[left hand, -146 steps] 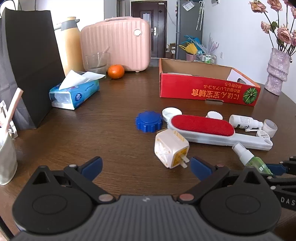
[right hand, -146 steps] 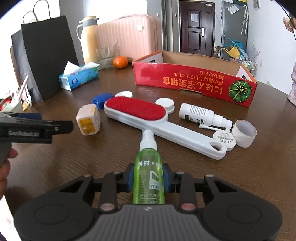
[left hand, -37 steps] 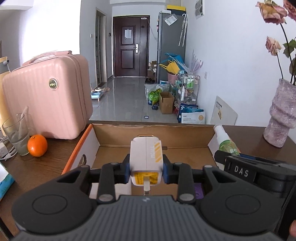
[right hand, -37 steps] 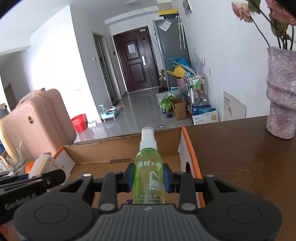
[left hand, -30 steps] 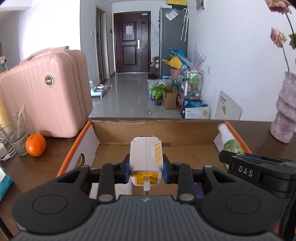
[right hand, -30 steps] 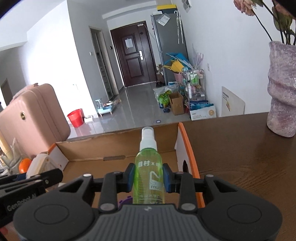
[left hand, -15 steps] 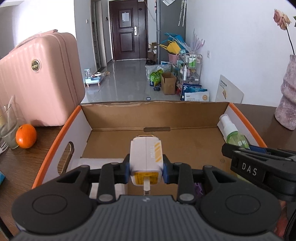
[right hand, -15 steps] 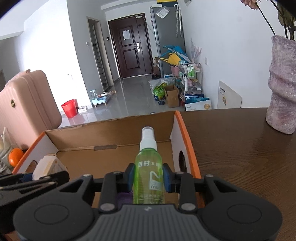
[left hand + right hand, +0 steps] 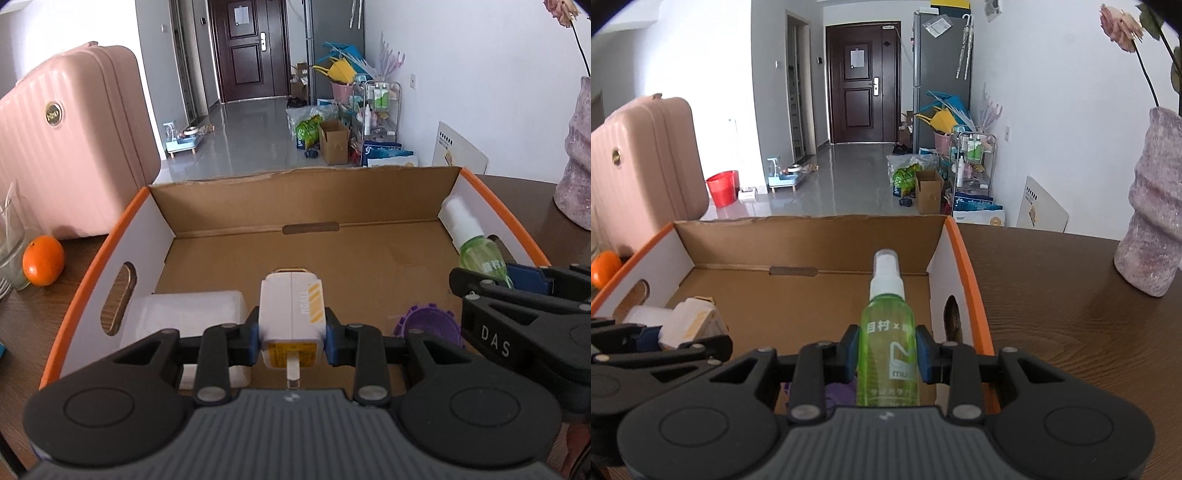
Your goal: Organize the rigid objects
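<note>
My left gripper (image 9: 291, 334) is shut on a white and yellow plug adapter (image 9: 291, 312) and holds it over the open cardboard box (image 9: 306, 206). My right gripper (image 9: 888, 349) is shut on a green spray bottle (image 9: 888, 332) over the box's right end (image 9: 964, 258). The bottle also shows in the left wrist view (image 9: 476, 251), and the adapter in the right wrist view (image 9: 692, 323). Inside the box lie a white flat object (image 9: 188, 314) and a purple toothed cap (image 9: 430, 325).
A pink suitcase (image 9: 70, 144) stands left of the box, with an orange (image 9: 42, 260) and a glass (image 9: 9, 254) beside it. A purple vase (image 9: 1152, 210) stands on the brown table (image 9: 1071, 314) to the right.
Both grippers, each still holding its object, have moved forward and lower over the box; more of the box floor and the purple cap now show.
</note>
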A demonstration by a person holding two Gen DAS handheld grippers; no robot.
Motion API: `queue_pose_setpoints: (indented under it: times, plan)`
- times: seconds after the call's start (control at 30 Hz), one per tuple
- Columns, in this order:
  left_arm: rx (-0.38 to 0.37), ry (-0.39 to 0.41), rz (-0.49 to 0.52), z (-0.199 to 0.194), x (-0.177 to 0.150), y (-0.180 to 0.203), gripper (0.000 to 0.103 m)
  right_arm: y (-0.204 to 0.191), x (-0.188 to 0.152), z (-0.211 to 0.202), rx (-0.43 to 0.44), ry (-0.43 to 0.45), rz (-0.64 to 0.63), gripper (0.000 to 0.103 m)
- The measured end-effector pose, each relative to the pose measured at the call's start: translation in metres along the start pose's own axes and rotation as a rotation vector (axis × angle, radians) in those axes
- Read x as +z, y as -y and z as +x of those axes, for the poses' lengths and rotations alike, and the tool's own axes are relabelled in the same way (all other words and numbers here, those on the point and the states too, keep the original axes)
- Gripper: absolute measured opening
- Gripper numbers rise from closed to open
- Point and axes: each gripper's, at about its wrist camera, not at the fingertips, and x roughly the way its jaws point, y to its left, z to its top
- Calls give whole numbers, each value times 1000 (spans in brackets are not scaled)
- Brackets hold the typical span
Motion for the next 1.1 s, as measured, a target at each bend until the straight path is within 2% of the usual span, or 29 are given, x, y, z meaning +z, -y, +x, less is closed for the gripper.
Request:
queue_pose_setpoints:
  times: [0.33,0.4,0.5,0.57,0.63,0.7,0.97,1.1]
  plan:
    - [8,-13,2,4,-2,-2,34,-1,-3,-2,-27,-8,-34,32]
    - [11,-3,3,2,-2,-3,39,1,-3,-3,-22,-8,-21,33]
    - [3,23,2,-5,-2,-2,52,6,-1,-7,-20,2,-5,46]
    - [17,45,0,-10,-2,-3,74,8,0,-10,-7,10,6,52]
    - [53,76,-6,-16,-1,-4,82,12,1,-15,-7,26,15,55]
    - [46,88,-20,-20,0,-8,83,16,3,-19,-2,37,40,63]
    - [80,119,-64,-32,3,-17,102,30,9,-30,48,56,98,71]
    - [88,138,-96,-41,5,-26,103,30,9,-37,65,76,109,79]
